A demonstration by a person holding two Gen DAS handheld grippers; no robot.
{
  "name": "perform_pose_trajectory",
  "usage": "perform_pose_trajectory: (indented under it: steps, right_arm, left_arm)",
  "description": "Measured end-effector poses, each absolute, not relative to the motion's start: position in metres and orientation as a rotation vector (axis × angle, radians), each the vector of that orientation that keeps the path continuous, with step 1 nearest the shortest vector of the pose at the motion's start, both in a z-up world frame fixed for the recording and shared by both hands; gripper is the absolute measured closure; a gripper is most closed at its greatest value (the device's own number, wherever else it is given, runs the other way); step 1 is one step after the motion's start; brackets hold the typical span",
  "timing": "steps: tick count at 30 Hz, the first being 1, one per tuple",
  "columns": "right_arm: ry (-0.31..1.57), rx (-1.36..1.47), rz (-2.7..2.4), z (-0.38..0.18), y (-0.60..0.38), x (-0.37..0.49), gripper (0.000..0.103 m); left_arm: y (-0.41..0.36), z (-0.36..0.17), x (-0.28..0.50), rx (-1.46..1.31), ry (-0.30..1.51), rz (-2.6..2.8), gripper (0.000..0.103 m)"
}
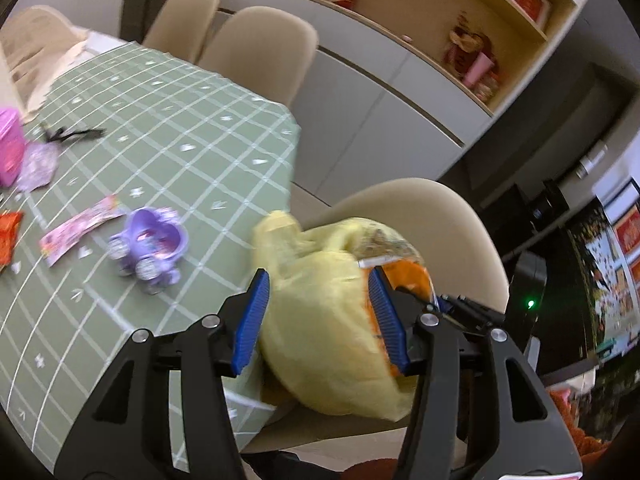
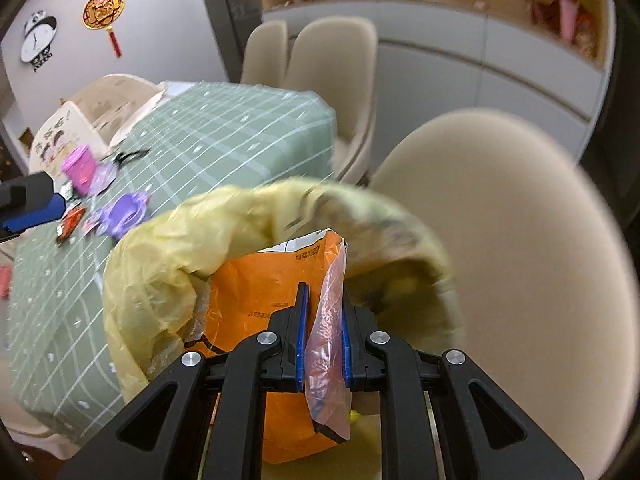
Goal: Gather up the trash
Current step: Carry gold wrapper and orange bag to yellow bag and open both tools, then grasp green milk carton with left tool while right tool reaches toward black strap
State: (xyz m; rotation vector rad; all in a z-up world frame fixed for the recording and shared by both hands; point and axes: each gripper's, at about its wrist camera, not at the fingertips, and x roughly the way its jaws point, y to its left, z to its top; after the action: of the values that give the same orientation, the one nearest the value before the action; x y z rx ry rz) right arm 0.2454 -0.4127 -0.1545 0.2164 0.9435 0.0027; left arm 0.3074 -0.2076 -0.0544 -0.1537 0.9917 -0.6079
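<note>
A yellow plastic trash bag (image 1: 320, 320) hangs off the table edge in front of a beige chair. My left gripper (image 1: 318, 312) is open, its blue pads on either side of the bag. An orange wrapper (image 2: 256, 296) sits inside the bag (image 2: 160, 264). My right gripper (image 2: 323, 332) is shut on a clear pinkish plastic wrapper (image 2: 328, 344) and holds it over the bag's open mouth. Loose trash lies on the table: a pink wrapper (image 1: 80, 228), a red wrapper (image 1: 8, 236) and a crumpled purple foil (image 1: 38, 166).
The table has a green checked cloth (image 1: 180, 128). On it are a purple toy car (image 1: 150, 246), a pink cup (image 1: 8, 148) and a black hair tie (image 1: 72, 134). Beige chairs (image 2: 500, 248) stand around it. A cabinet with shelves lines the back wall.
</note>
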Motion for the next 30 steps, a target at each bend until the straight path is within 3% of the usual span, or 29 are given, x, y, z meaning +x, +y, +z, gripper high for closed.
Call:
perform_pose_trajectory:
  steps: [7,9,11,22,30]
  right_arm:
    - [0.969,0.302,-0.014,-0.165,-0.416,0.247,0.087]
    - [0.962,0.321,-0.031,-0.163,-0.42,0.245,0.073]
    - [0.958,0.323,-0.057,-0.158,-0.426,0.24,0.068]
    - [0.795,0.286,-0.205,-0.093,-0.42,0.226,0.068]
    - [0.694,0.238,-0.1,-0.053,-0.355,0.246,0.068]
  left_arm:
    - [-0.168,-0.064,0.315,-0.192,1.01,-0.543,0.054]
    - [-0.16,-0.067,0.317,-0.196,1.016,-0.536,0.053]
    - [-0.154,-0.07,0.319,-0.204,1.024,-0.531,0.053]
    - [-0.112,-0.077,0.327,-0.23,1.035,-0.543,0.053]
    - [-0.049,-0.076,0.328,-0.245,1.0,-0.466,0.053]
